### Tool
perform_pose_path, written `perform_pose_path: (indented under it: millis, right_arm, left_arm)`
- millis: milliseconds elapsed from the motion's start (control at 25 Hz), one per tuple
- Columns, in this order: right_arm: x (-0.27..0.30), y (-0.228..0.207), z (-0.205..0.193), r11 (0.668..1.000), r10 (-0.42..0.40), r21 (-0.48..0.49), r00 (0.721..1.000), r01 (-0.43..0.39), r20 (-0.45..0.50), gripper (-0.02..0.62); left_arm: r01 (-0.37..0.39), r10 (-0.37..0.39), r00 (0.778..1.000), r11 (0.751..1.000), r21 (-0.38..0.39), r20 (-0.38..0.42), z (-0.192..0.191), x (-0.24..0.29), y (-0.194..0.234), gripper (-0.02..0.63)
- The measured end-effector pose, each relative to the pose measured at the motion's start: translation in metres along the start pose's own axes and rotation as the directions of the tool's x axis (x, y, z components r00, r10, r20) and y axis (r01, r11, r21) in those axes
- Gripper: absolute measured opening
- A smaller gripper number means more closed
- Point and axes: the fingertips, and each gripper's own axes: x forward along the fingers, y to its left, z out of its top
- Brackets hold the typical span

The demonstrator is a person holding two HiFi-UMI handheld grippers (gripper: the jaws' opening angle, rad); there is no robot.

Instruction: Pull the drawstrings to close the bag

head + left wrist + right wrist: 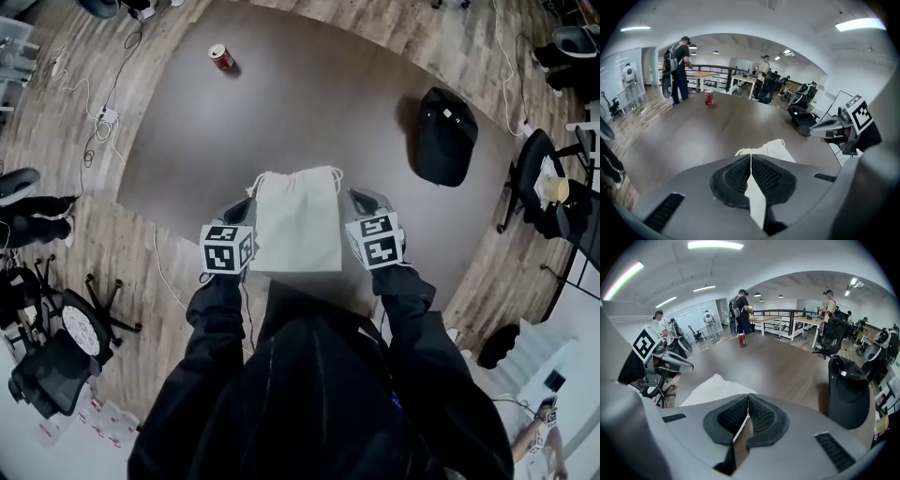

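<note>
Flanking the flat white cloth drawstring bag [298, 225] on the dark brown tabletop [309, 103], the left tool [247, 208] and right tool [356, 200] both have jaws pressed together, empty.

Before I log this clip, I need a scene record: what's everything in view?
table: one, brown, centre
drawstring bag: one, off-white, flat on the table between the grippers
can: one, red, table's far end, left
backpack: one, black, table's right side
office chairs: several, black, around the table
people: several, standing beyond the table
left gripper: grey, jaws shut, bag's left
right gripper: grey, jaws shut, bag's right
</note>
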Motion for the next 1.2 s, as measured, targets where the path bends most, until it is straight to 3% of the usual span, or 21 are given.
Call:
perform_pose_path:
  millis: [280,400,560,680,880,1080,1200]
  right_arm:
    - [0.065,-0.030,-0.017,0.996,0.043,-0.078,0.991,-0.053,-0.125,0.028]
    - [0.082,-0.026,-0.026,0.989,0.095,-0.099,0.980,-0.113,-0.174,0.077]
    - [0.101,-0.020,-0.039,0.971,0.172,-0.117,0.952,-0.207,-0.253,0.146]
    - [0.110,-0.021,-0.045,0.965,0.187,-0.123,0.938,-0.230,-0.291,0.174]
    - [0.121,-0.022,-0.046,0.961,0.198,-0.123,0.925,-0.249,-0.324,0.173]
    - [0.129,-0.025,-0.047,0.961,0.153,-0.164,0.922,-0.222,-0.355,0.148]
    - [0.131,-0.028,-0.049,0.958,0.132,-0.189,0.917,-0.216,-0.376,0.141]
  left_arm:
    - [0.135,-0.112,0.986,0.971,0.199,-0.122,0.012,0.057,0.025,0.039]
    - [0.221,-0.177,0.966,0.945,0.240,-0.191,0.007,0.071,0.029,0.137]
    - [0.306,-0.231,0.934,0.910,0.279,-0.272,-0.002,0.087,0.032,0.174]
    - [0.337,-0.234,0.920,0.883,0.326,-0.315,-0.007,0.097,0.034,0.173]
    - [0.409,-0.239,0.884,0.811,0.418,-0.402,-0.013,0.106,0.033,0.173]
    - [0.379,-0.096,0.879,0.734,0.564,-0.467,-0.018,0.115,0.051,0.172]
    - [0.392,-0.080,0.874,0.697,0.600,-0.479,-0.018,0.115,0.050,0.172]
